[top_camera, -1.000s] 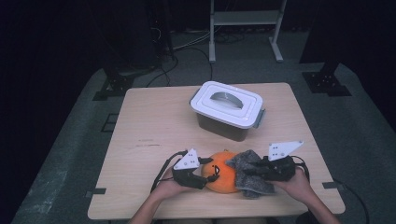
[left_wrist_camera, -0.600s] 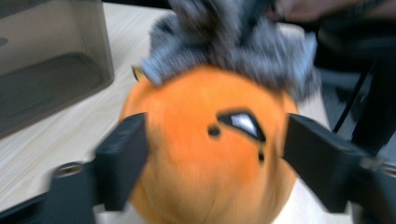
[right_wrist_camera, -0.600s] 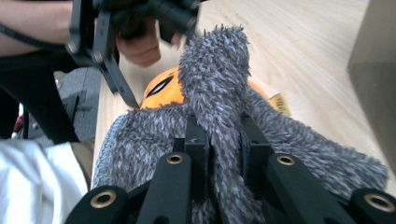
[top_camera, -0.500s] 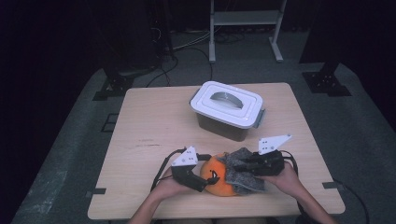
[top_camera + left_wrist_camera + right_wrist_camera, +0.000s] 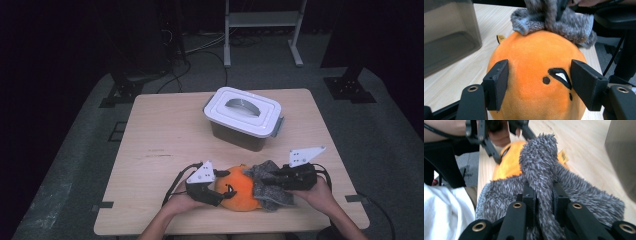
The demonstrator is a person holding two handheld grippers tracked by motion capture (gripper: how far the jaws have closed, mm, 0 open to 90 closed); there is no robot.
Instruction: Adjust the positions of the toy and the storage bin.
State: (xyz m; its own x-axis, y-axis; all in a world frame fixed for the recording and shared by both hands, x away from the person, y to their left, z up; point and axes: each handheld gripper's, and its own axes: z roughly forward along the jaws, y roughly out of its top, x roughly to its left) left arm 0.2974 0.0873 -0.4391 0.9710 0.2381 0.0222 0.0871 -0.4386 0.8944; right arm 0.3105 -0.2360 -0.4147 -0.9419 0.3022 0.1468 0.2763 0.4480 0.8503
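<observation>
An orange plush toy (image 5: 235, 194) with a black-and-white eye (image 5: 560, 76) lies near the table's front edge. My left gripper (image 5: 219, 193) (image 5: 539, 67) holds it from the left. Its jaws have just been closing, and the pads (image 5: 500, 83) press into the plush's sides. A grey fuzzy knit cloth (image 5: 269, 186) (image 5: 539, 165) is draped over the plush's right end. My right gripper (image 5: 270, 178) (image 5: 541, 192) is shut on a fold of that cloth, which stands up between its jaws. The plush's small yellow tag (image 5: 563, 156) pokes out beside the cloth.
A box with dark see-through walls and a white lid with a handle (image 5: 243, 117) stands behind the plush, right of the table's middle. Bare wooden table (image 5: 160, 145) spreads to the left. The front edge lies just below both hands. Dark stands and cables sit on the floor beyond.
The right gripper swung slightly left with the grey cloth, then came back. The left gripper's jaws widened around the plush, then closed on it again. The box has not moved.
</observation>
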